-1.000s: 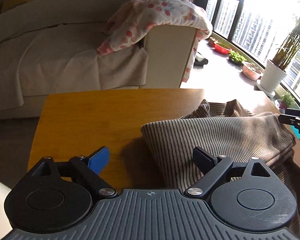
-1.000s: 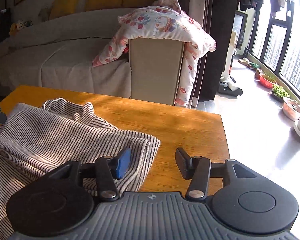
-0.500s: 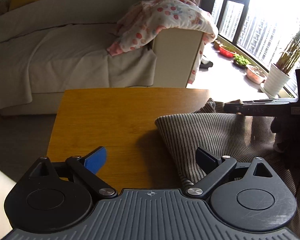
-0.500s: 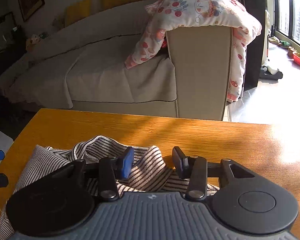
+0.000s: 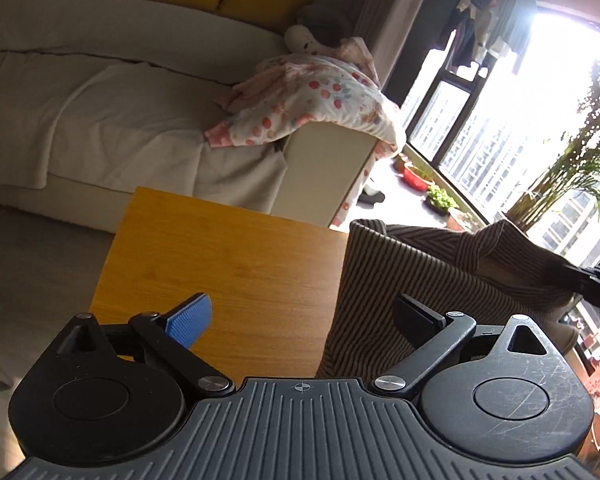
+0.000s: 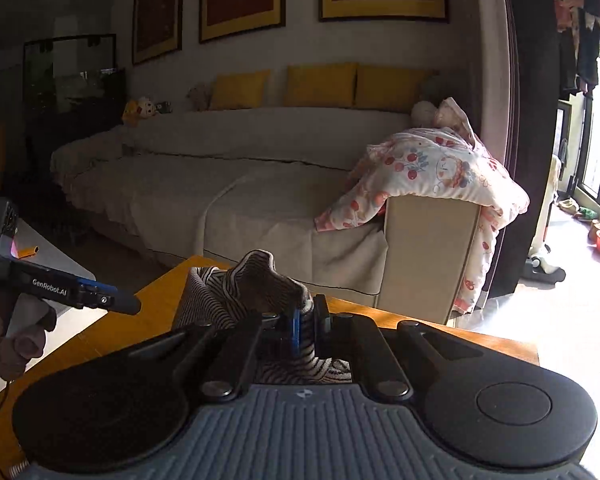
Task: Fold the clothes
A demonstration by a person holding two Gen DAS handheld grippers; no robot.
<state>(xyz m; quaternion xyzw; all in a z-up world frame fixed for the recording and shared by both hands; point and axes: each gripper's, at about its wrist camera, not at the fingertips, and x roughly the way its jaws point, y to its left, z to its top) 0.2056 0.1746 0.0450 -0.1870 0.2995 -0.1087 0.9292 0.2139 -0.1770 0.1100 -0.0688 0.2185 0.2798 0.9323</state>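
Observation:
A brown-and-white striped garment lies bunched on the wooden table. In the left wrist view my left gripper is open; its right finger rests over the garment's left edge and its blue-padded left finger is over bare wood. In the right wrist view my right gripper is shut on a raised fold of the striped garment and lifts it above the table. The right gripper's tip shows at the right edge of the left wrist view. The left gripper shows at the left of the right wrist view.
A beige sofa with yellow cushions stands behind the table, and a floral blanket hangs over its arm. Potted plants and a bright window are to the right. A white side table is at the left.
My right gripper has closed on a fold of the striped garment and raised it. The left gripper has lifted and tilted and stays open.

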